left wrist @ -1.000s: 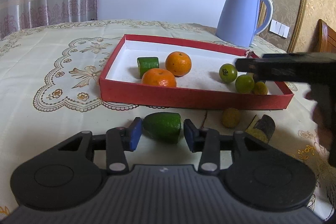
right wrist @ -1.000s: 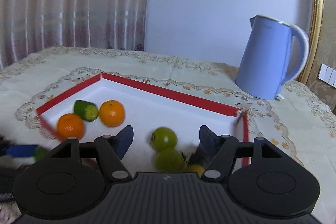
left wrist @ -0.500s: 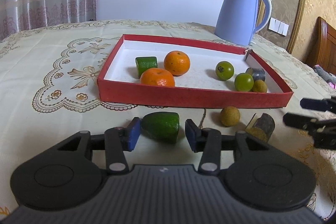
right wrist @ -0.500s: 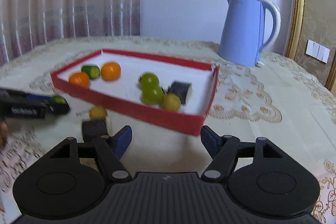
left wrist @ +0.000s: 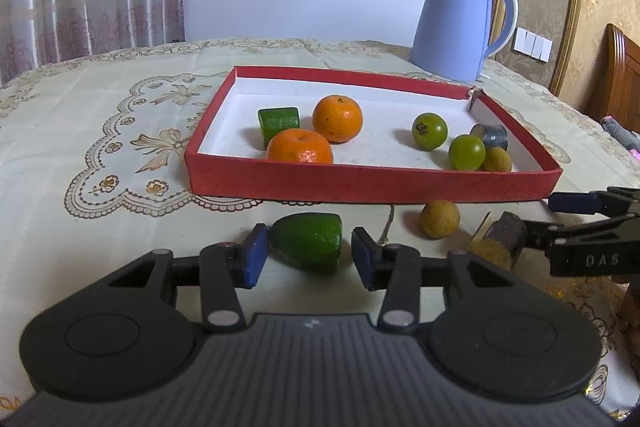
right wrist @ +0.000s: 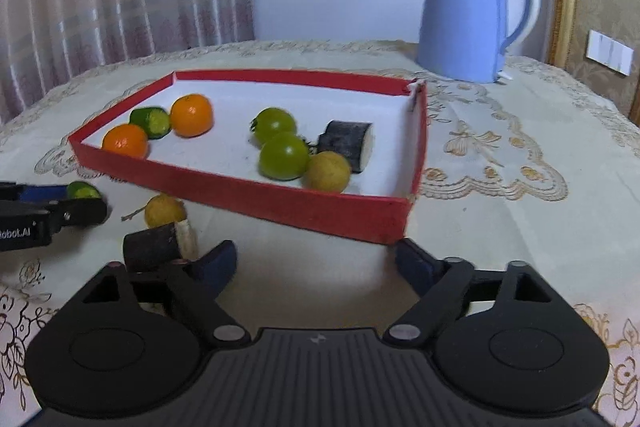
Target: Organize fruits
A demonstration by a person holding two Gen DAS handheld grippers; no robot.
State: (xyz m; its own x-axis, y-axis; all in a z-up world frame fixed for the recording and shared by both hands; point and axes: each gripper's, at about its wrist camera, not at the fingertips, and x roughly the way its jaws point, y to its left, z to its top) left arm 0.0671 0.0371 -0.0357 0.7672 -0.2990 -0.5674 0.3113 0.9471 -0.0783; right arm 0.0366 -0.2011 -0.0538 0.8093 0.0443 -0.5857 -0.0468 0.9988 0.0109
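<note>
A red tray [left wrist: 360,183] holds two oranges [left wrist: 338,118], a green piece [left wrist: 279,120], two green round fruits [left wrist: 429,131], a dark chunk [left wrist: 491,137] and a small yellow fruit [left wrist: 497,161]. My left gripper [left wrist: 306,259] is open around a green avocado piece [left wrist: 310,241] on the cloth, with small gaps on both sides. A yellow fruit [left wrist: 439,219] and a dark-skinned chunk [left wrist: 500,241] lie in front of the tray. My right gripper [right wrist: 316,263] is open and empty; the dark chunk [right wrist: 158,247] lies just left of its left finger.
A blue kettle [left wrist: 464,27] stands behind the tray at the back right. The table has an embroidered cream cloth [left wrist: 100,147]. The tray's near right corner [right wrist: 404,223] is just ahead of my right gripper. A wooden chair [left wrist: 624,75] stands at the far right.
My right gripper pulled back out of the tray, leaving the dark chunk inside, and came down low in front of the tray beside the other dark chunk. The left gripper stayed around the avocado piece.
</note>
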